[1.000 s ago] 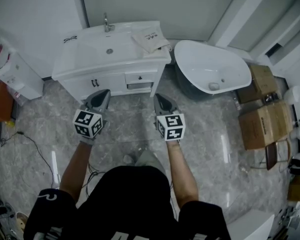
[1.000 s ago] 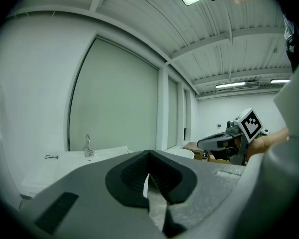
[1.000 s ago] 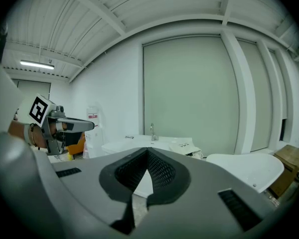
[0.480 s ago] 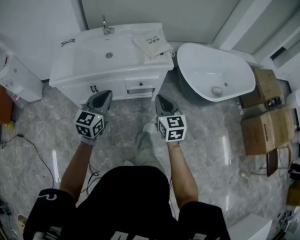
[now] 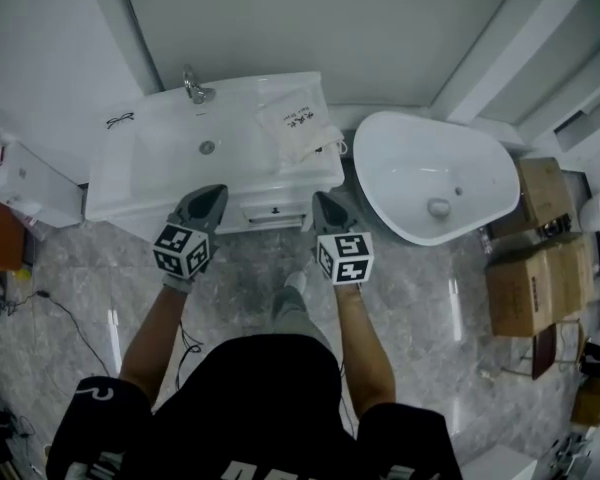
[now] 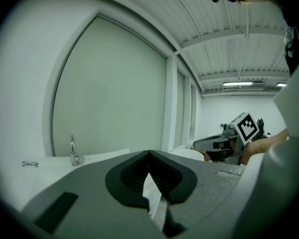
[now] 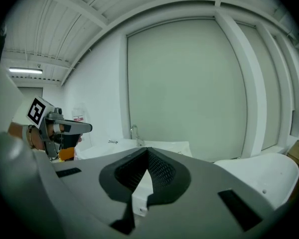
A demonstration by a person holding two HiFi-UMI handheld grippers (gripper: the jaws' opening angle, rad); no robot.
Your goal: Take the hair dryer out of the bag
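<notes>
Cloth bag (image 5: 296, 128) on vanity (image 5: 145, 168): small dark print, illegible.

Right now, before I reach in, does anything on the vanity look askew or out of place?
Only the cloth bag lies askew, turned at an angle on the vanity's right end, with one corner near the edge beside the bathtub. A pair of glasses sits at the left end. Nothing looks spilled or damaged.

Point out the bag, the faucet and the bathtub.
bag (image 5: 298, 130): head view, middle of its cloth face.
faucet (image 5: 192, 85): head view, top of the spout.
bathtub (image 5: 400, 168): head view, bare inner wall.
</notes>
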